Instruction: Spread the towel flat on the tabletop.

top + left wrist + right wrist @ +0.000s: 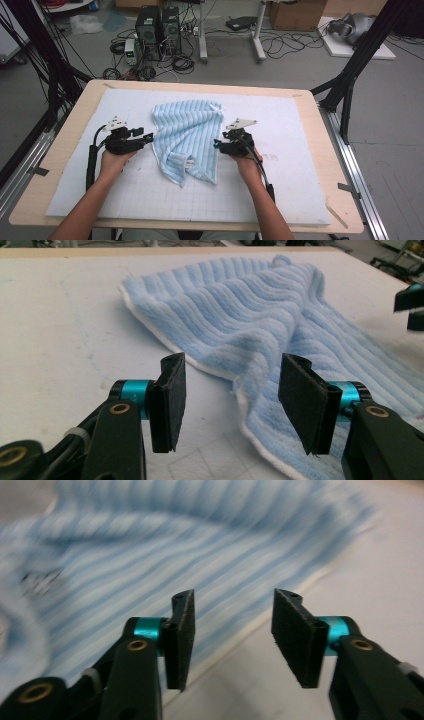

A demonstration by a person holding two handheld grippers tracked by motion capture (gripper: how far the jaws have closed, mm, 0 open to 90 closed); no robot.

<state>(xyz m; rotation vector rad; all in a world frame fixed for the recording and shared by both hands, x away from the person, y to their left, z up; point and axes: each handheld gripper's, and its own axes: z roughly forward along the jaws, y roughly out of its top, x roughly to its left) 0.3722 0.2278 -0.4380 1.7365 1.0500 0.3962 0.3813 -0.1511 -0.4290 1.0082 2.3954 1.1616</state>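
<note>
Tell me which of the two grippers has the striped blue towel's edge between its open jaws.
The left gripper: the towel edge lies between its jaws.

One towel point(187, 137) lies on the desk point(60, 145) — light blue with paler stripes, rumpled and folded over itself, carrying one small white label point(189, 161). One white foam mat point(280, 170) covers the desk top. Two grippers are on the scene — the left gripper point(148, 136) and the right gripper point(216, 144) — each with two black jaws, four jaws in all. Two hands hold them, one apiece. On the floor beyond stand two black computer towers point(159, 26) side by side, and one cardboard box point(296, 14).
</note>
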